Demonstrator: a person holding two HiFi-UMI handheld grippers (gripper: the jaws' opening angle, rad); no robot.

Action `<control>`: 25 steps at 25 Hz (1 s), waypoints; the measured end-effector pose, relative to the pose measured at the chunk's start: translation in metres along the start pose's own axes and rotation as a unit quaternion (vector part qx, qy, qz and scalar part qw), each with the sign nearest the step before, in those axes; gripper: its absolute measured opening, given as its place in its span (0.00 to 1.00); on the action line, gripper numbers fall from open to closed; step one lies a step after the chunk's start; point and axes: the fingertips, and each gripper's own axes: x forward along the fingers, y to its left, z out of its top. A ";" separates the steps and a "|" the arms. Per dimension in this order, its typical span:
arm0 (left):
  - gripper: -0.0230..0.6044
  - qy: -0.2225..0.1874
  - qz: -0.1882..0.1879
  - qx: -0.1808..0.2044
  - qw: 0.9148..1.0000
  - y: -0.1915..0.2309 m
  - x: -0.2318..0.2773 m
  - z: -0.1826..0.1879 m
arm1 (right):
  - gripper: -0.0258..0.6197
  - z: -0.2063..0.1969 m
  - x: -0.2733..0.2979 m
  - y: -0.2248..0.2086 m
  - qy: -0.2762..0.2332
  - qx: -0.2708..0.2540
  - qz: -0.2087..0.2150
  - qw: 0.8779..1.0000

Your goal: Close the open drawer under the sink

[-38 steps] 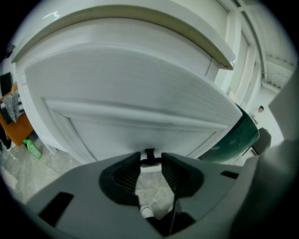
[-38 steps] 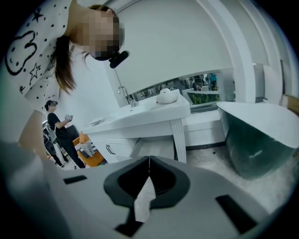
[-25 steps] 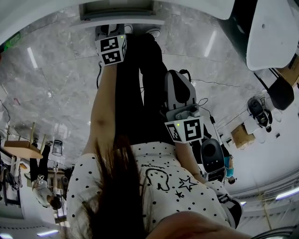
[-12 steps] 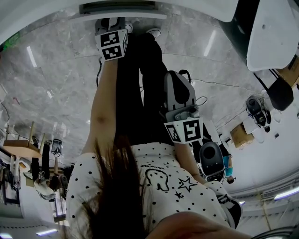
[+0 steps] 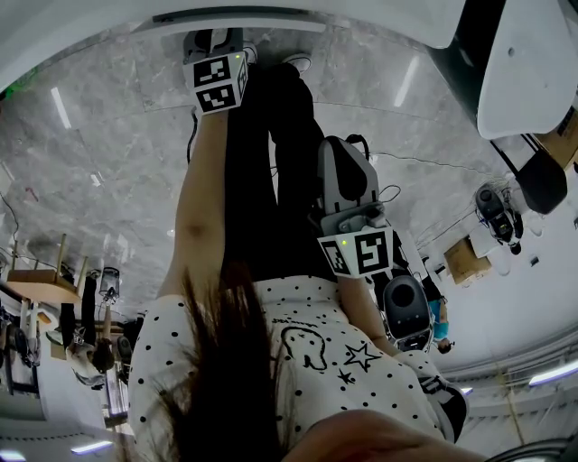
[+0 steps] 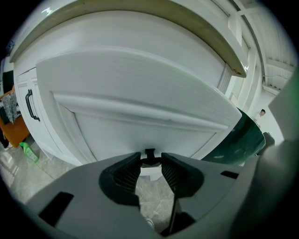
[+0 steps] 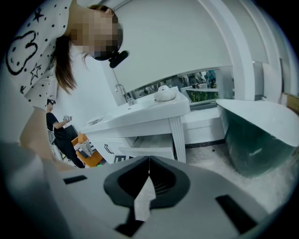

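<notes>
The white drawer front (image 6: 140,93) under the sink fills the left gripper view. Its small black handle (image 6: 150,155) sits between the tips of my left gripper (image 6: 150,161), whose jaws are closed on it. In the head view the left gripper (image 5: 214,50) reaches out to the drawer's top edge (image 5: 230,15) at the top of the picture. My right gripper (image 5: 348,171) hangs by the person's hip with its jaws shut on nothing (image 7: 148,161). From there the white vanity (image 7: 140,112) shows with the drawer (image 7: 149,150) partly pulled out.
A dark green bathtub (image 7: 254,140) stands right of the vanity, also in the left gripper view (image 6: 238,140). Left of the drawer is a cabinet door with a black handle (image 6: 30,105) and a green bottle (image 6: 29,151) on the marble floor. Another person (image 7: 58,130) stands beyond.
My left gripper has moved forward toward the vanity, and less of the drawer's open top shows in the head view. The right gripper has stayed in place.
</notes>
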 end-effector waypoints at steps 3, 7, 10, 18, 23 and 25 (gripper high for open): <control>0.26 -0.002 0.001 -0.001 1.000 0.002 0.000 0.003 | 0.06 0.000 0.000 0.001 0.002 -0.001 0.000 1.000; 0.26 -0.005 0.002 -0.002 1.000 0.005 0.000 0.004 | 0.06 -0.002 -0.001 0.003 0.003 -0.001 0.000 1.000; 0.26 -0.007 0.004 -0.003 1.000 0.008 0.001 0.005 | 0.06 -0.003 -0.001 0.004 0.002 -0.002 0.000 1.000; 0.26 -0.008 0.006 -0.002 1.000 0.008 0.005 0.008 | 0.06 -0.001 0.000 0.000 -0.001 0.001 0.000 1.000; 0.26 -0.010 0.010 -0.003 1.000 0.008 0.004 0.008 | 0.06 -0.001 -0.003 -0.003 -0.002 0.002 -0.002 1.000; 0.26 -0.010 0.011 -0.004 1.000 0.008 0.004 0.008 | 0.06 -0.002 -0.002 -0.003 -0.003 0.003 -0.002 1.000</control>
